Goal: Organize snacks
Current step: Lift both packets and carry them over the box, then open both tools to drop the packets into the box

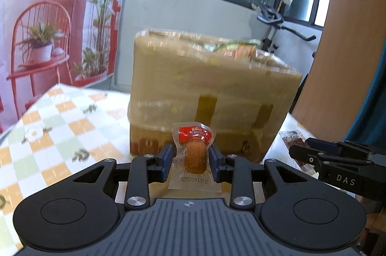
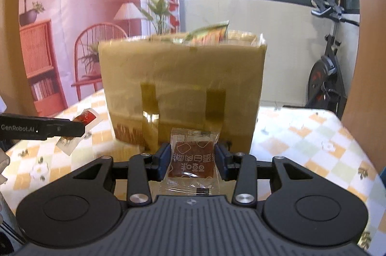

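My left gripper (image 1: 191,160) is shut on a clear vacuum pack (image 1: 194,154) holding a brown drumstick-like snack under a red label. My right gripper (image 2: 192,160) is shut on a clear square packet (image 2: 191,159) of dark brown dried meat with white print. Both are held above the table, in front of a taped cardboard box (image 1: 212,96), whose front wall fills the right wrist view too (image 2: 183,77). Colourful snack bags (image 2: 207,35) stick out of the box's open top. The right gripper with its packet shows at the left view's right edge (image 1: 299,152); the left gripper with its pack appears at the right view's left edge (image 2: 80,126).
A checked orange, green and white tablecloth (image 1: 60,116) covers the table around the box. An exercise bike (image 2: 328,72) stands by the window wall behind the table. A printed pink backdrop (image 1: 43,14) hangs at the left.
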Demonstrator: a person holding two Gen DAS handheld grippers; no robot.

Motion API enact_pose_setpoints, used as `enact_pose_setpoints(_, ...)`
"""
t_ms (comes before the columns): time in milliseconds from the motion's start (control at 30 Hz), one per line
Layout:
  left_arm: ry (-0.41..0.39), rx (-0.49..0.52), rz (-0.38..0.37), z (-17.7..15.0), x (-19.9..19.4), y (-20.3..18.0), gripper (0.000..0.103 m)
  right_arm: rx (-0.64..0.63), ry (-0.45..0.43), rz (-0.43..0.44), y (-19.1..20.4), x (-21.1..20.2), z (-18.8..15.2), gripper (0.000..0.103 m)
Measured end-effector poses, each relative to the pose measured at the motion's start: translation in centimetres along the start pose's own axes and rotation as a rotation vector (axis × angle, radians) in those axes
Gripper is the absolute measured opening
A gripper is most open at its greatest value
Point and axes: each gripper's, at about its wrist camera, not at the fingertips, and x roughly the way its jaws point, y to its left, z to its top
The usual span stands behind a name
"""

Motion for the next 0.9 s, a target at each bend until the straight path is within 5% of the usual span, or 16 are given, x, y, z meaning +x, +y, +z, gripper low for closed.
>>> enact_pose_setpoints(467,-0.162,0.024,-0.014,6.0,-1.2,-0.8,0.035,-0.036,-0.151,0.011,-0.7,-1.8,7.0,0.042)
enact_pose_setpoints(900,-0.189,0.011,-0.005,10.6,2.1,0.0,0.035,-0.052,-0.211,0.015,-1.7,1.3,11.9,0.042)
